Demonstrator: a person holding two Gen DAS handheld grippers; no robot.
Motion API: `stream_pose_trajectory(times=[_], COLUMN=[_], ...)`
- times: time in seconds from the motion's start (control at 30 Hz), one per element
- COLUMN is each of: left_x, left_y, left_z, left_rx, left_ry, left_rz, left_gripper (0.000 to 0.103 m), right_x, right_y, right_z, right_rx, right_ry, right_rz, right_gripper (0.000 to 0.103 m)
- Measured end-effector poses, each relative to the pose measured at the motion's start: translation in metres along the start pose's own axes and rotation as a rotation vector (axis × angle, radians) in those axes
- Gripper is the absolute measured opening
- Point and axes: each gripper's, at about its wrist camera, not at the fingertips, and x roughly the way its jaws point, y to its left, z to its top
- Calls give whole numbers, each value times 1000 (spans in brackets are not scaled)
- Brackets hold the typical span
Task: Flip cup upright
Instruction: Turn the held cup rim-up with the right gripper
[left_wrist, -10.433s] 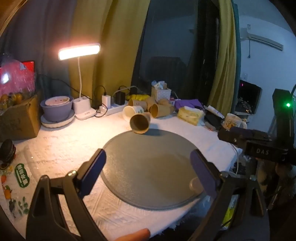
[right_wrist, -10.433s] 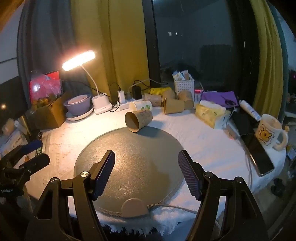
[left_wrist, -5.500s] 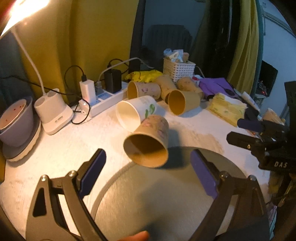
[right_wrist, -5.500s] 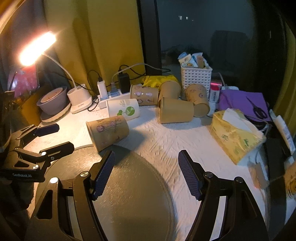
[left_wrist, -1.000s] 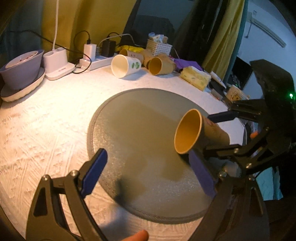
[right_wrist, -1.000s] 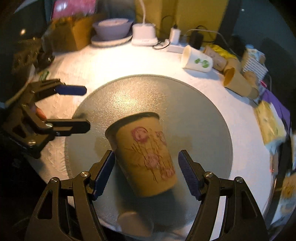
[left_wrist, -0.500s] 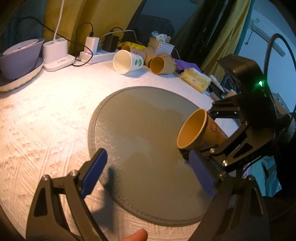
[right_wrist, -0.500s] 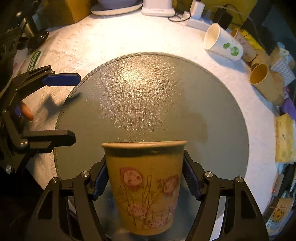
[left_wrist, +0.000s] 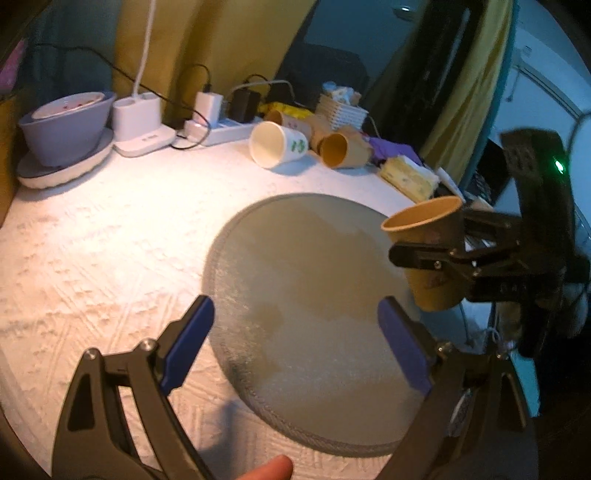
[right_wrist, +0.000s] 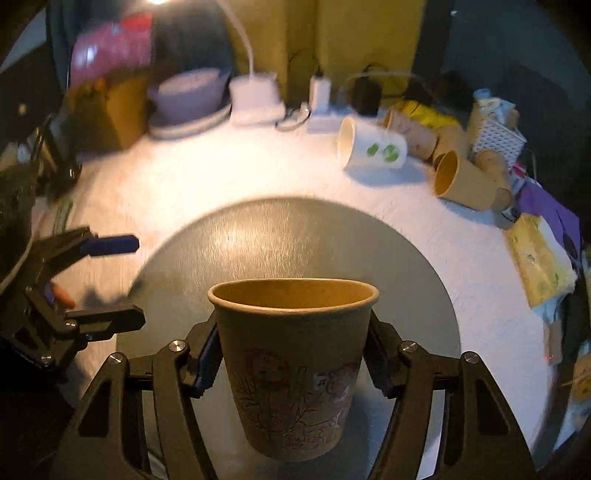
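Note:
A brown paper cup with a pink drawing (right_wrist: 295, 362) is held upright, mouth up, between the pads of my right gripper (right_wrist: 291, 354), which is shut on it over the near part of the round grey mat (right_wrist: 295, 236). In the left wrist view the same cup (left_wrist: 430, 258) hangs in the right gripper above the mat's right edge (left_wrist: 306, 266); its base looks slightly off the mat. My left gripper (left_wrist: 295, 339) is open and empty, over the mat's left side. It shows at the left of the right wrist view (right_wrist: 107, 280).
A white cup with green leaves (right_wrist: 369, 147) and several brown cups (right_wrist: 465, 181) lie on their sides at the back. A power strip (left_wrist: 221, 129), lamp base (left_wrist: 140, 122), purple bowl (left_wrist: 62, 125), white basket (right_wrist: 495, 133) and tissue pack (right_wrist: 539, 266) line the back and right.
My right gripper has turned the cup from tilted on its side to upright, mouth up, and lowered it toward the mat. My left gripper has drawn back to the left.

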Motion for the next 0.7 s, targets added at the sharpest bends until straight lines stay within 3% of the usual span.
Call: stream_pose_trajectory(times=[0.2,0.3,0.7], left_x=[-9,-10,-1], left_y=[-5,-8,-31], left_z=[4,5,0], left_rx=[-16,-15,18], left_ry=[-22,-23,7], left_rz=[39,52,51], left_gripper=[91,91,91], right_x=[-11,-13,-16], right_y=[-2,-4,-1], right_z=[-4,-7,-40], right_rx=[86,97,124], right_ry=[-189,-239,-253], right_rz=[41,48,63], right_gripper=[68,68,68])
